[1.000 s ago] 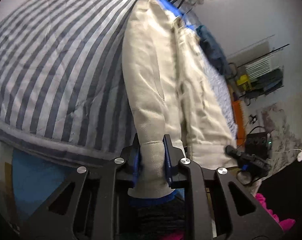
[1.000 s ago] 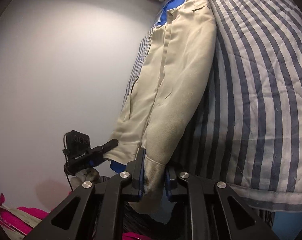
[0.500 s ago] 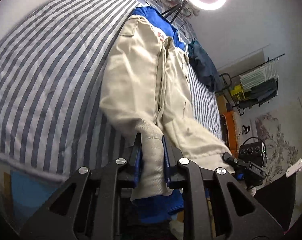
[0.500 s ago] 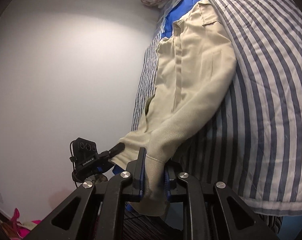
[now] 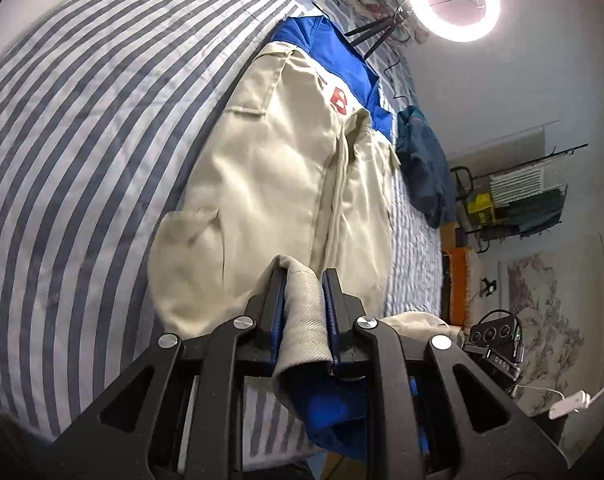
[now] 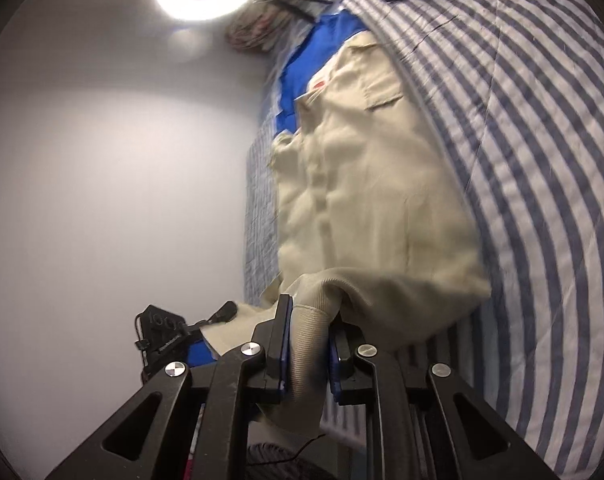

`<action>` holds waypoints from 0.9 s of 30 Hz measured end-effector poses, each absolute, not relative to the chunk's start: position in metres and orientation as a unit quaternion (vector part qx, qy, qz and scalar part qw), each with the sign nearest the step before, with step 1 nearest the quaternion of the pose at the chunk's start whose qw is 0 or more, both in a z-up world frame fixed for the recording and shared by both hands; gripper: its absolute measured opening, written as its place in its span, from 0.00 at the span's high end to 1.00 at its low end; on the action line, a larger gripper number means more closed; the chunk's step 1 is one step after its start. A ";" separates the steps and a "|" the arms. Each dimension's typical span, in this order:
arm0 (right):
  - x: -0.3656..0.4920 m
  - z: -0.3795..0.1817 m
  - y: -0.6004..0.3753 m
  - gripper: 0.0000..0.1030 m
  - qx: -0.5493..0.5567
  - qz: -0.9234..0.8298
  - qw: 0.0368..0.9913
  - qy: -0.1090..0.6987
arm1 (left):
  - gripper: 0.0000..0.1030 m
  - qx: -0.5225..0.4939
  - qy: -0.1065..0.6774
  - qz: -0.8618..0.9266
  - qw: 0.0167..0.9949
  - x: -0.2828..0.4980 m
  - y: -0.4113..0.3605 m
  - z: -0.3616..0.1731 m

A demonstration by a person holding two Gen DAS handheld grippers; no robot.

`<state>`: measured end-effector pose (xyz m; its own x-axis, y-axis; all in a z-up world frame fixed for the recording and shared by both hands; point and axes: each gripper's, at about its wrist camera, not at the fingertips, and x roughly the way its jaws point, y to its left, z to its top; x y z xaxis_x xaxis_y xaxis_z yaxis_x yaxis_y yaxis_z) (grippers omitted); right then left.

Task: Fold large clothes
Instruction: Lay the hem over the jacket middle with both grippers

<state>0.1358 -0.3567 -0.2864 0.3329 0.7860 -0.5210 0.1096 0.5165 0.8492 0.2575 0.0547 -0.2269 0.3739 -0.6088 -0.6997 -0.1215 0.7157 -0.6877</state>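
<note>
Beige jacket (image 5: 262, 184) on striped bed (image 5: 82, 120), left and right jaws each clamped on a ribbed cuff

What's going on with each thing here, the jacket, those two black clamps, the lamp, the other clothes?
Beige jacket: spread on the striped bedding, its bottom end lifted.
Left gripper: shut on the ribbed hem.
Right gripper: shut on the ribbed hem.
Ring light: switched on.
Dark blue garment: crumpled, unfolded, beside the jacket.
Striped bedding: lying flat under the jacket.
</note>
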 end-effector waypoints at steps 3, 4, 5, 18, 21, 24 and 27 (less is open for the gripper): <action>0.157 -0.300 -0.363 0.87 0.448 0.221 0.683 0.532 | 0.84 -0.331 0.545 -0.145 0.756 0.281 0.047 -0.237; 0.163 -0.305 -0.365 0.87 0.452 0.215 0.680 0.535 | 0.84 -0.327 0.547 -0.138 0.758 0.287 0.045 -0.241; 0.168 -0.310 -0.367 0.87 0.457 0.208 0.675 0.540 | 0.84 -0.324 0.550 -0.134 0.758 0.294 0.043 -0.246; 0.179 -0.320 -0.414 0.38 0.522 0.201 0.632 0.536 | 0.50 -0.353 0.508 -0.106 0.779 0.327 0.070 -0.238; 0.172 -0.293 -0.428 0.38 0.480 0.233 0.676 0.508 | 0.49 -0.351 0.482 -0.131 0.792 0.324 0.080 -0.223; 0.164 -0.272 -0.426 0.41 0.373 0.249 0.741 0.499 | 0.49 -0.314 0.476 -0.158 0.806 0.316 0.081 -0.223; 0.159 -0.273 -0.412 0.47 0.293 0.267 0.769 0.501 | 0.49 -0.285 0.495 -0.187 0.799 0.303 0.073 -0.239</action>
